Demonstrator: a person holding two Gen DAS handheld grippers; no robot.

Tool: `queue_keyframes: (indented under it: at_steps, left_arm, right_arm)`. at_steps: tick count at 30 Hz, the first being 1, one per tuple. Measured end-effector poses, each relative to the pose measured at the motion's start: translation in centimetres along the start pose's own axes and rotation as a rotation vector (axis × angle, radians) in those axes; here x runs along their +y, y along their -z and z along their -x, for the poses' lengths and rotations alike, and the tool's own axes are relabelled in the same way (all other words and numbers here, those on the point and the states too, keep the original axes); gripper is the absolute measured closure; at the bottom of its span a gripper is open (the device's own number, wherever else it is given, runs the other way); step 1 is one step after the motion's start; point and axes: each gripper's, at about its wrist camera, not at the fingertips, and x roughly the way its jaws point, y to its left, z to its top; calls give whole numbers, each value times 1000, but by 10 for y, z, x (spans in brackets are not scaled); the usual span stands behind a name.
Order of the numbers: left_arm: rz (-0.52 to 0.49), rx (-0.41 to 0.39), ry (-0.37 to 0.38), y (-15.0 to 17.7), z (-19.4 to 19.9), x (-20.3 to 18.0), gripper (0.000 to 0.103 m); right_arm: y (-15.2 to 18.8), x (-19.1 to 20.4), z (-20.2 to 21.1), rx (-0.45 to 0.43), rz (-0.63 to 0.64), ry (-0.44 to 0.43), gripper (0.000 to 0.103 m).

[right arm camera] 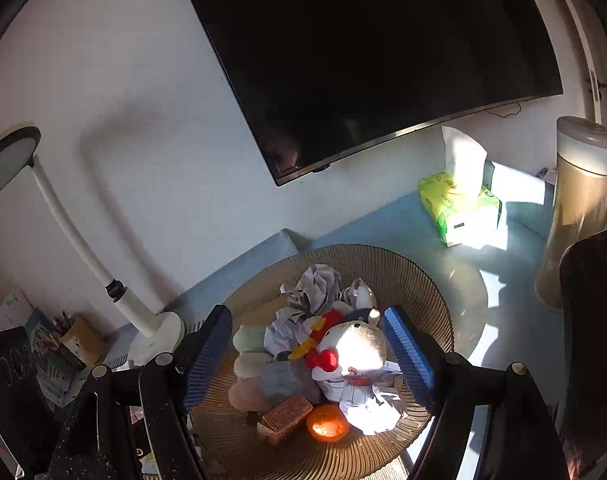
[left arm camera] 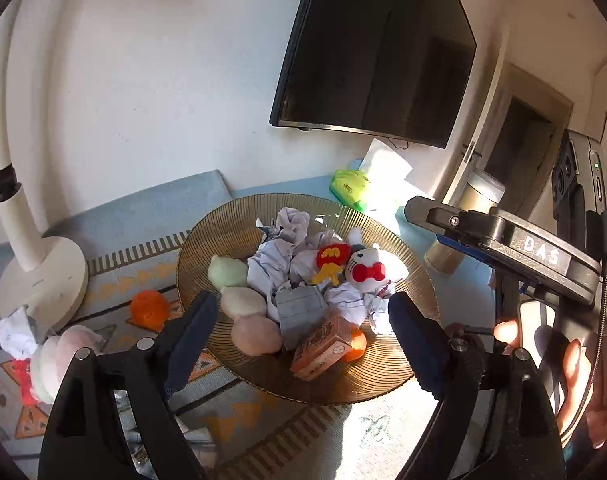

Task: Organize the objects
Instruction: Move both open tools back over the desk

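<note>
Ribbed amber glass plate sits mid-surface on a patterned mat, piled w/ stuff: crumpled papers, white plush w/ red bow, red-and-yellow plush, three pastel soft balls in a row on its left side, grey block, small orange-brown box w/ a tangerine touching it at the near edge.

Left gripper hovers over the plate's near side, jaws spread wide, nothing between the pads. Right gripper same: jaws apart, empty, framing the pile.

Off the plate, left: orange ball, pink-white plush, another paper wad by the white lamp base. Behind: green tissue pack, tall beige canister, dark TV on the wall.
</note>
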Motion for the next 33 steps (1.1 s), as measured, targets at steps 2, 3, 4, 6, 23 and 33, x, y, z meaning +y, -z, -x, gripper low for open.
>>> queue_keyframes:
  at_steps: [2,3,4,6,23,33]
  left_arm:
    - [-5,-33,-18,5,28,4,17]
    - [-5,-61,-34,6,43,6,17]
    - [-3,-85,-57,9,59,9,16]
    - [-1,-136,-108,15,93,17,11]
    - [243,-69,-519,142,138,160,1]
    - [100,-15,-592,147,123,135,1]
  right_arm:
    - [5,14,14,-3,11,-33,26]
    - [8,24,22,-5,24,-58,26]
    - [11,34,29,-8,41,-84,26]
    - [15,56,40,-17,99,-138,25]
    - [174,121,-32,162,363,-191,10]
    - [174,117,-45,223,339,-122,7]
